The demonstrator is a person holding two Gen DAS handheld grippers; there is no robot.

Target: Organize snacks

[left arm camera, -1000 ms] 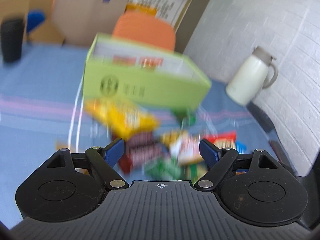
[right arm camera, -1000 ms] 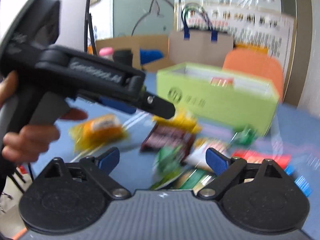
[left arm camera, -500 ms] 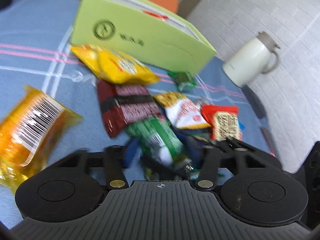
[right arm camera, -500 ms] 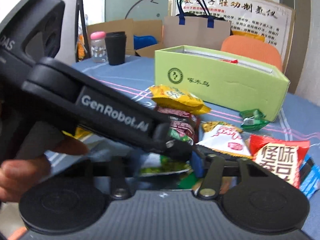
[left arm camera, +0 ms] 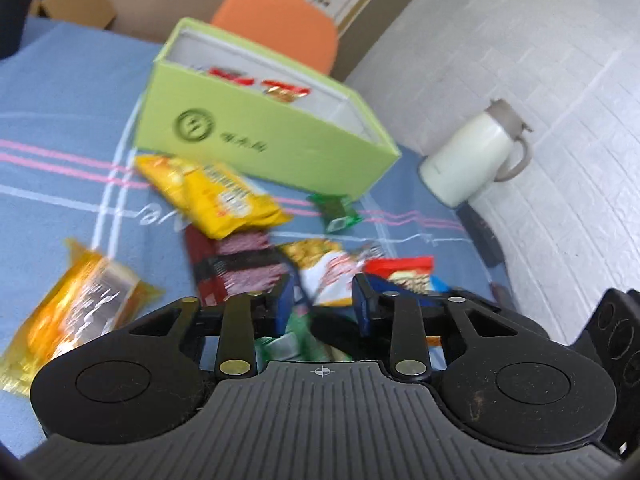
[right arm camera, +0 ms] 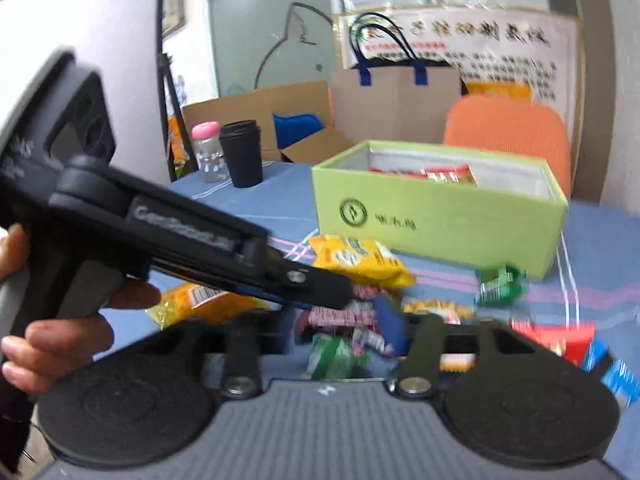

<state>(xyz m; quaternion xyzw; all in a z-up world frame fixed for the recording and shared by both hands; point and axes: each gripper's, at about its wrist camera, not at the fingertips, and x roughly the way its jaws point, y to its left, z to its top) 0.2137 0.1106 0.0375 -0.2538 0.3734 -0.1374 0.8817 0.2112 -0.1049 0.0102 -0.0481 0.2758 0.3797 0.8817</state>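
Before the green box my snack pile, yellow packet nearest it, left gripper just narrowing, jaws ajar astride a green wrapper, right gripper just reopening, half-spread, empty, white jug beside the box.

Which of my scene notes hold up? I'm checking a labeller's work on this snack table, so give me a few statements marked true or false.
1. The green box is open, with packets inside. True.
2. The white jug sits inside the box. False: it stands on the table beside the box, by the white wall.
3. The black cup stands next to a pink-lidded bottle. True.
4. The chair behind the box is blue. False: it is orange.
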